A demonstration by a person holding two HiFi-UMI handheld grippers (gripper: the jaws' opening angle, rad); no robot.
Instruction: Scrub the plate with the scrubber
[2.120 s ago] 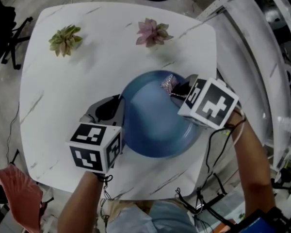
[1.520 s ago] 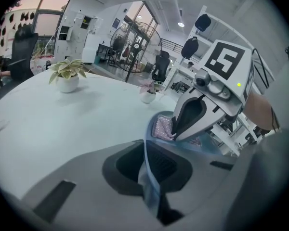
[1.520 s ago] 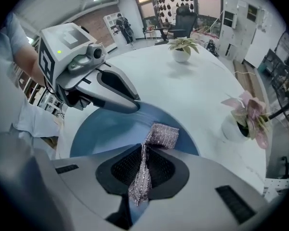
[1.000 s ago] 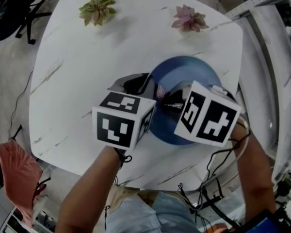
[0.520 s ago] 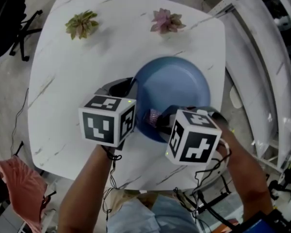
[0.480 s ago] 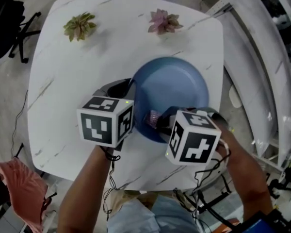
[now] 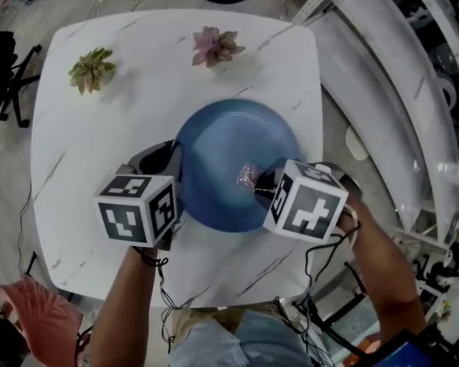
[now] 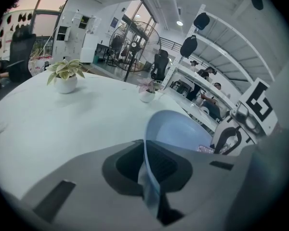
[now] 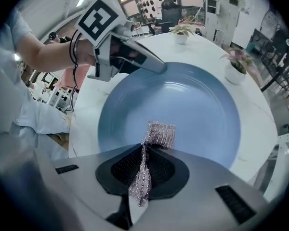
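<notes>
The blue plate (image 7: 222, 151) sits on the white table (image 7: 76, 174), toward its near edge and right side. The left gripper (image 7: 173, 159) is clamped on the plate's left rim, with the thin edge right between its jaws. The right gripper (image 7: 262, 186) pinches the silvery mesh scrubber (image 7: 249, 176), whose free end looks to rest on the plate's floor, near its right rim. To scrub well, I'd press the mesh flat and work small circles across the whole floor, with the left grip firm so the plate can't skid. The pinch wants to be tight enough that the mesh can't slip out. The 2 potted plants (image 7: 92, 69) at the far edge stand well apart.
</notes>
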